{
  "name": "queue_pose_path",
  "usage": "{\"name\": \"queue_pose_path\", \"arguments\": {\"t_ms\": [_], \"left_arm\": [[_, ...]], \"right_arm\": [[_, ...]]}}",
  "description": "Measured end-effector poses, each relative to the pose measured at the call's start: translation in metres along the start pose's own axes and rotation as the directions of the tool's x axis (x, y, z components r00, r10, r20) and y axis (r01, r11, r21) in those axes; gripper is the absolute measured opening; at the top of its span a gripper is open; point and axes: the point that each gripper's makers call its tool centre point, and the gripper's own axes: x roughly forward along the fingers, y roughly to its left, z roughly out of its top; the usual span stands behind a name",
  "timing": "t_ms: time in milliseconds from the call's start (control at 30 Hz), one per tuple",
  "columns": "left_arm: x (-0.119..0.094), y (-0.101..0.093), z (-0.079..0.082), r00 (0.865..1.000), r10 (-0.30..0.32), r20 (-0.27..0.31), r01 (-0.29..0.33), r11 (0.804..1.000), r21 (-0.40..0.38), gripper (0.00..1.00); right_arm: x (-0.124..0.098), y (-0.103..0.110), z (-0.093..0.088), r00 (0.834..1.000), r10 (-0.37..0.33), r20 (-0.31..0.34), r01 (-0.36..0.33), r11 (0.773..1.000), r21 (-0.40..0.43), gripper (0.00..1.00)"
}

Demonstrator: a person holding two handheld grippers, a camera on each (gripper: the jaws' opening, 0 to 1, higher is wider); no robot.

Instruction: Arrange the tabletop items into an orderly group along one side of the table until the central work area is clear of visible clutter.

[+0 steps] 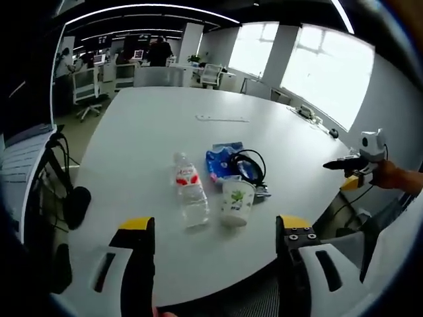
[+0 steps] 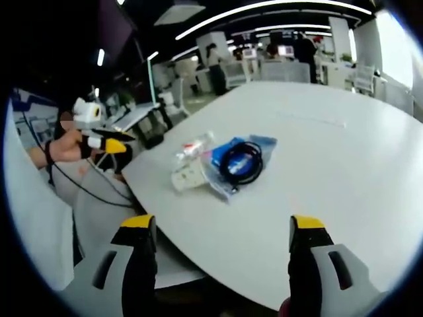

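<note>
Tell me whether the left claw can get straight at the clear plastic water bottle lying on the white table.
Probably yes: the left claw is open, and bare table lies between it and the bottle.

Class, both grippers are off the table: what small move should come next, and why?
Probably ease the open left gripper forward to the water bottle. It lies nearest, beside the paper cup and blue bag, all ungrasped mid-table.
</note>
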Motion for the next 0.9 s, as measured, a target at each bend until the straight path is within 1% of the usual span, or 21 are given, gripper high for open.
{"name": "queue_pose_path", "arguments": {"t_ms": [267,300,400,600,900], "left_arm": [[0.018,-0.003,0.005,1.000,-0.019,-0.015,0.019,1.000,-0.007,0.75],[0.020,-0.004,0.005,1.000,-0.022,-0.018,0.022,1.000,-0.007,0.75],[0.026,-0.003,0.007,0.999,-0.028,-0.023,0.028,1.000,-0.005,0.75],[0.039,0.002,0.015,0.999,-0.034,-0.028,0.034,0.999,-0.006,0.74],[0.057,0.008,0.021,0.998,-0.038,-0.048,0.037,0.999,-0.020,0.73]], "right_arm": [[0.001,-0.002,-0.001,1.000,0.005,-0.001,-0.005,1.000,0.000,0.79],[0.001,-0.002,0.000,1.000,0.009,0.005,-0.009,1.000,0.002,0.77],[0.000,-0.001,0.001,1.000,0.009,0.011,-0.009,1.000,0.007,0.78],[0.000,-0.002,-0.003,1.000,0.006,0.004,-0.006,1.000,0.013,0.78],[0.000,-0.002,-0.007,1.000,0.007,-0.006,-0.007,1.000,0.022,0.78]]}}
